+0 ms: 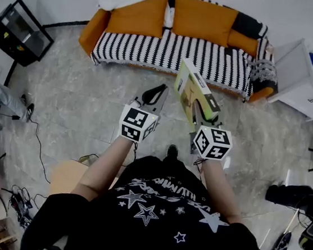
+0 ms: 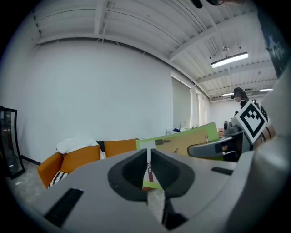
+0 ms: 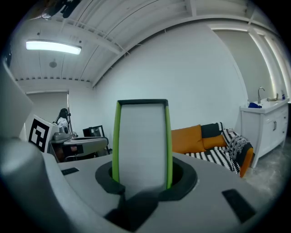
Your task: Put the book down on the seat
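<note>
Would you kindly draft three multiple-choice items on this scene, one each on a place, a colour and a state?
1. Where is the book relative to the sofa?
A. Lying on its seat
B. Held in the right gripper, short of it
C. Lying on the floor

2. What colour are the sofa's large back cushions?
A. Orange
B. Blue
C. Green

3. How do the jaws of the left gripper stand?
A. Wide apart
B. Shut on the book
C. Together, with nothing gripped

Answers:
1. B, the right gripper view shows the book clamped between its jaws.
2. A, the head view shows them orange above the striped seat.
3. C, the left gripper view shows the jaws meeting with nothing between them.
</note>
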The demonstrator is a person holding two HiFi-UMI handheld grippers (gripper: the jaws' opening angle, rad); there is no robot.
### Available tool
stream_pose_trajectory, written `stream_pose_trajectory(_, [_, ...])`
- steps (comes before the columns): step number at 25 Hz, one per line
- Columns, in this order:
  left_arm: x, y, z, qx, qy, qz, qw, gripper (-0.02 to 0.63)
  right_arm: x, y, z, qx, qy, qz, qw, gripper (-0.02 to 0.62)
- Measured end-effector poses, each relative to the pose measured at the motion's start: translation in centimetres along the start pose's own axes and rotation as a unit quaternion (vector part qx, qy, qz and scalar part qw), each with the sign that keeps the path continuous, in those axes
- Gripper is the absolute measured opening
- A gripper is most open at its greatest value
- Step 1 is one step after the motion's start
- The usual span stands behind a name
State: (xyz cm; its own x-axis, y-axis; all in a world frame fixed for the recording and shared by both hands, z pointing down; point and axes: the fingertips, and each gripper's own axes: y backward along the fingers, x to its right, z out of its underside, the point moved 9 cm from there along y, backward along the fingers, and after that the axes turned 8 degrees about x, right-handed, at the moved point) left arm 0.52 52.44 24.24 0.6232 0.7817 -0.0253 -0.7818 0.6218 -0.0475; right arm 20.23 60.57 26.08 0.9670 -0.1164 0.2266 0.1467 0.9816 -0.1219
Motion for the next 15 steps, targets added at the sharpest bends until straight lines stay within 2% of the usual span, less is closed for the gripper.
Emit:
stream_pose_trajectory(10, [0.3, -0.7, 0.3, -0.005, 0.003, -0.008, 0.9999, 0.029, 1.2, -0.4, 0.3, -0.006, -0.008, 0.003, 1.0, 0.14])
stream_pose_trajectory(15, [0.7, -2.5, 0.1, -0.003, -0.003, -0.017, 0.9999, 0.028, 3.3, -1.1, -0.2, 0.004, -0.025, -0.01, 1.0, 0.14])
